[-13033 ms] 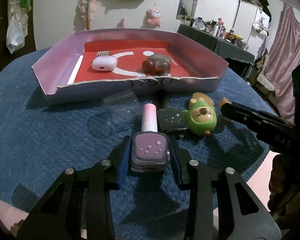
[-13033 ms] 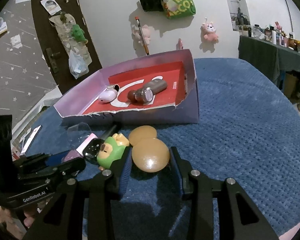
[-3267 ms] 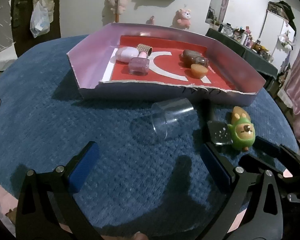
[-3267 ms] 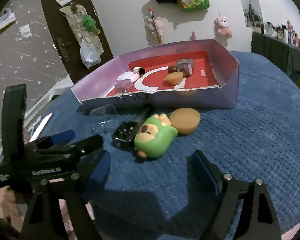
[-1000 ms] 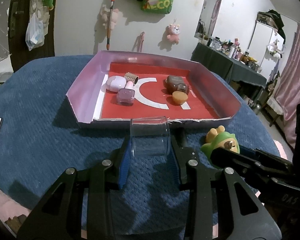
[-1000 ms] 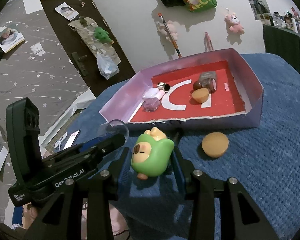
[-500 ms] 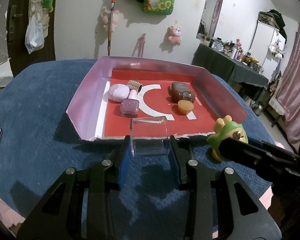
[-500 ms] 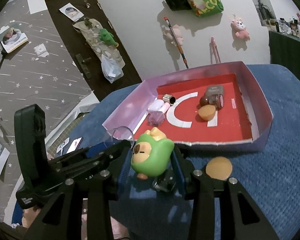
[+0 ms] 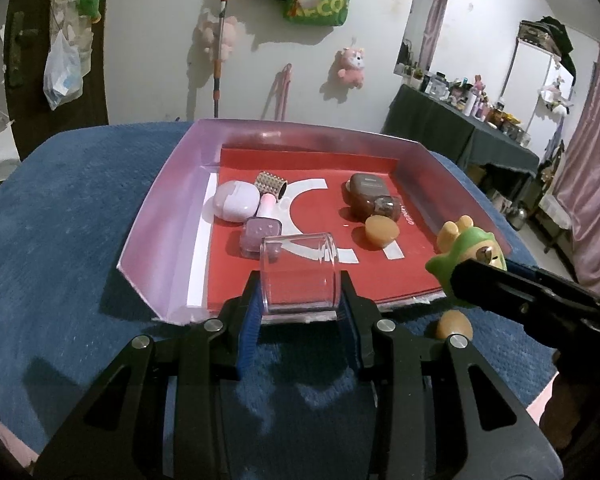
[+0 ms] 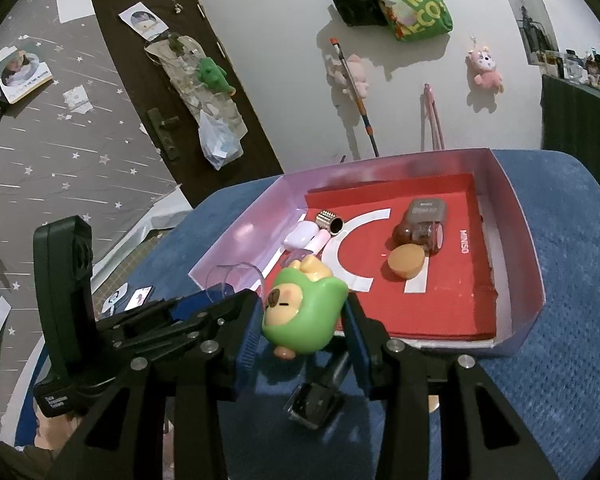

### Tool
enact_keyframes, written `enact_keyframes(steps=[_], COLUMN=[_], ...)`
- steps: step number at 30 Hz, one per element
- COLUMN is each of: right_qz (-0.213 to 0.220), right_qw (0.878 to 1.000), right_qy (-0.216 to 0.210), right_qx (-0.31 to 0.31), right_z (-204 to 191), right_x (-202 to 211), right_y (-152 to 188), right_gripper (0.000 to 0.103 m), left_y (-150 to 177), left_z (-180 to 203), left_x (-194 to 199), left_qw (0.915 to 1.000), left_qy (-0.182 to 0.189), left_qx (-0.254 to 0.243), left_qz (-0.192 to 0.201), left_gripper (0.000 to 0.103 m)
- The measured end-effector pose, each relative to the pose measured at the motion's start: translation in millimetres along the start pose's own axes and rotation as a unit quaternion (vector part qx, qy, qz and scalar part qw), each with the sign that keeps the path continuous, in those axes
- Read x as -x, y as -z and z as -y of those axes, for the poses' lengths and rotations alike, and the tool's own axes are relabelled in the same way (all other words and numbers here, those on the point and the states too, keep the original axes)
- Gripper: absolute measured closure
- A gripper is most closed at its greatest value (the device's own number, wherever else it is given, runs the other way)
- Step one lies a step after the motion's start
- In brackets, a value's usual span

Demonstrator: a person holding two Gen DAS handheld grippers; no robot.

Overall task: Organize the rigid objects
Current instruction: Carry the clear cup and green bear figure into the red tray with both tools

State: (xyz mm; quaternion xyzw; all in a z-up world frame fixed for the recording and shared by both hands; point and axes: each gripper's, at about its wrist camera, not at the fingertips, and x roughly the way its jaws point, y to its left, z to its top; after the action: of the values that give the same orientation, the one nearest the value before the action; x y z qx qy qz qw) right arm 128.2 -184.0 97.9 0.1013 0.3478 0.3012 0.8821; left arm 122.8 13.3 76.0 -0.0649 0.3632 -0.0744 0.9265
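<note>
Both of your loads have come up off the blue cloth and forward over the near wall of the tray (image 9: 168,184) since a second ago, when they sat low in front of it. You have the tray's red floor open ahead of you, with an earbud case, a nail polish bottle, a brown case and a small tan disc already lying in it. Your right gripper (image 10: 300,320) is clamped on the green toy (image 10: 304,312), pads on its two flanks, held in the air above the tray's near edge. Expect the toy to be light, stiff and glossy; its rounded sides could let it squirm out, so keep the squeeze across its widest part. Your left gripper (image 9: 300,300) is closed on the clear cup (image 9: 298,274), which lies on its side between the pads, mouth toward the tray, just over the near wall. Treat the cup as very light, thin-walled and slick; it may flex or crack under hard pressure, so grip it mid-body and gently. A second tan disc (image 9: 454,324) and a dark bottle (image 10: 316,400) are left on the cloth (image 9: 60,208) in front of the tray.
</note>
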Motion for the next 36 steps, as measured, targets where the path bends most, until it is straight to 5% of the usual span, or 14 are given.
enact_keyframes(steps=[25, 36], right_qz=[-0.094, -0.118], right_qw=[0.995, 0.993], right_qy=[0.022, 0.029], right_qx=[-0.013, -0.008], right_z=[35.3, 40.6], right_x=[-65.8, -87.8], right_y=[-15.2, -14.7], right_gripper=[0.059, 0.059], left_y=[-13.9, -19.6], left_z=[-11.8, -12.1], left_x=[-66.2, -79.7], left_qw=[0.9962, 0.9955], left_qy=[0.002, -0.003], left_qx=[-0.008, -0.018], left_qz=[-0.087, -0.093], left_gripper=[0.070, 0.070])
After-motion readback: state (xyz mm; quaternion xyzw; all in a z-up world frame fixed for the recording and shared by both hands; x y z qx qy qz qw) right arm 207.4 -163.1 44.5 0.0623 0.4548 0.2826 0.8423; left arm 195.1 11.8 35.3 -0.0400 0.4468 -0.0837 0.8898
